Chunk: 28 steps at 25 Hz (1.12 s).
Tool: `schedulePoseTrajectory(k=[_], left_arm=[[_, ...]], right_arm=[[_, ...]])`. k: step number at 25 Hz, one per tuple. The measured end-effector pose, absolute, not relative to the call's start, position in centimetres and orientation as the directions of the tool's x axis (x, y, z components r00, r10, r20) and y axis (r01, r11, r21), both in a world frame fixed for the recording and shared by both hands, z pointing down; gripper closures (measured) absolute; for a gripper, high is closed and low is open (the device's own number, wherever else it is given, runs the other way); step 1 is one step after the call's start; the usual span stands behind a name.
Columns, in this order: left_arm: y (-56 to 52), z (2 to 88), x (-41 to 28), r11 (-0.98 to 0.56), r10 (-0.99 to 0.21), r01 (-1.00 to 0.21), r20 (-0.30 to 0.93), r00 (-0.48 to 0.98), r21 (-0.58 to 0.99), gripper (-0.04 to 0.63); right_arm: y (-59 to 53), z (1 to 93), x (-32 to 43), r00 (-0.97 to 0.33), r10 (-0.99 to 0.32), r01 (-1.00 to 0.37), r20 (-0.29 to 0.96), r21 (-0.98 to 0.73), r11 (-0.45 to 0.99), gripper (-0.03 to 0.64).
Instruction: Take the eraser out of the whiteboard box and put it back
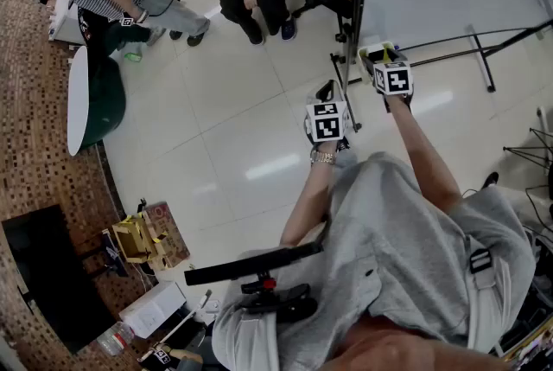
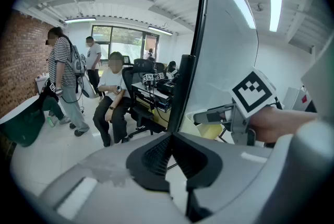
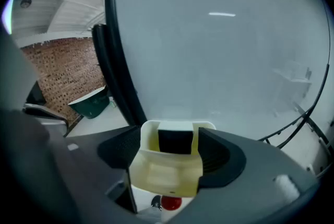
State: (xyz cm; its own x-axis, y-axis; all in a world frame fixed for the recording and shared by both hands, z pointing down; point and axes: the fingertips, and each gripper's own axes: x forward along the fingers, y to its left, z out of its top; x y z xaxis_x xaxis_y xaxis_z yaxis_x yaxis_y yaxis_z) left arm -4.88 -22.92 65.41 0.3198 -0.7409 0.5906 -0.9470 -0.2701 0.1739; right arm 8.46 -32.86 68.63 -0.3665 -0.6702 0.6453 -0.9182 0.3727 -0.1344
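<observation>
Eraser (image 3: 175,142), one, sits in the one box (image 3: 166,172) straddled by the wide right claw (image 3: 169,137); left claw (image 2: 172,137) closed, empty.

Smooth cream plastic whiteboard box (image 3: 166,171) between matt grey jaws of right gripper (image 3: 169,139), ribbed black pads (image 3: 219,152); matt black eraser (image 3: 175,143) inside. Glossy white whiteboard (image 3: 219,50) beyond the gripper; shiny tiled floor (image 1: 233,127) beneath.

Left claw (image 2: 172,137), jaws together, by whiteboard (image 2: 229,61)

R gripper (image 3: 169,151) jaws wide apart; L gripper (image 2: 171,139) jaws prob. together; both angled downward.
</observation>
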Motion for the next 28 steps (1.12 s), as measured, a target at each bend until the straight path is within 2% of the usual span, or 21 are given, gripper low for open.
schedulePoseTrajectory(k=[3,7,8,10,13,15,21,25,28], left_arm=[[-24.1,65.7,-5.7,-0.276,-0.730,-0.944,0.598,0.329,0.183,0.592],[-25.6,65.7,-6.1,-0.287,-0.725,-0.939,0.598,0.341,0.188,0.592],[-26.2,65.6,-6.0,-0.287,-0.727,-0.939,0.596,0.342,0.189,0.592],[-27.4,65.3,-5.8,-0.291,-0.730,-0.938,0.591,0.343,0.186,0.592],[-28.9,64.9,-4.9,-0.297,-0.735,-0.936,0.580,0.351,0.190,0.592],[-29.8,64.4,-4.5,-0.298,-0.741,-0.935,0.570,0.354,0.193,0.592],[-31.0,64.1,-4.0,-0.295,-0.746,-0.935,0.563,0.356,0.199,0.592],[-30.6,64.4,-3.8,-0.291,-0.743,-0.935,0.567,0.354,0.203,0.592],[-30.1,64.6,-3.5,-0.294,-0.741,-0.933,0.568,0.358,0.205,0.592]], right_arm=[[-33.7,70.1,9.1,-0.273,-0.652,-0.949,0.707,-0.088,0.302,0.279],[-32.8,72.6,7.6,-0.282,-0.554,-0.948,0.783,-0.140,0.285,0.291],[-32.3,73.2,7.9,-0.252,-0.523,-0.953,0.814,-0.116,0.279,0.293],[-32.3,73.6,9.2,-0.190,-0.504,-0.958,0.842,-0.047,0.282,0.339],[-33.0,72.7,8.4,-0.298,-0.531,-0.927,0.794,-0.109,0.358,0.339],[-33.8,70.4,9.1,-0.323,-0.587,-0.917,0.742,-0.091,0.388,0.339],[-33.2,62.3,10.5,-0.449,-0.644,-0.888,0.619,-0.230,0.398,0.341],[-31.7,59.5,11.0,-0.508,-0.621,-0.860,0.596,-0.319,0.398,0.341],[-30.3,59.7,10.9,-0.507,-0.604,-0.860,0.615,-0.315,0.401,0.341]])
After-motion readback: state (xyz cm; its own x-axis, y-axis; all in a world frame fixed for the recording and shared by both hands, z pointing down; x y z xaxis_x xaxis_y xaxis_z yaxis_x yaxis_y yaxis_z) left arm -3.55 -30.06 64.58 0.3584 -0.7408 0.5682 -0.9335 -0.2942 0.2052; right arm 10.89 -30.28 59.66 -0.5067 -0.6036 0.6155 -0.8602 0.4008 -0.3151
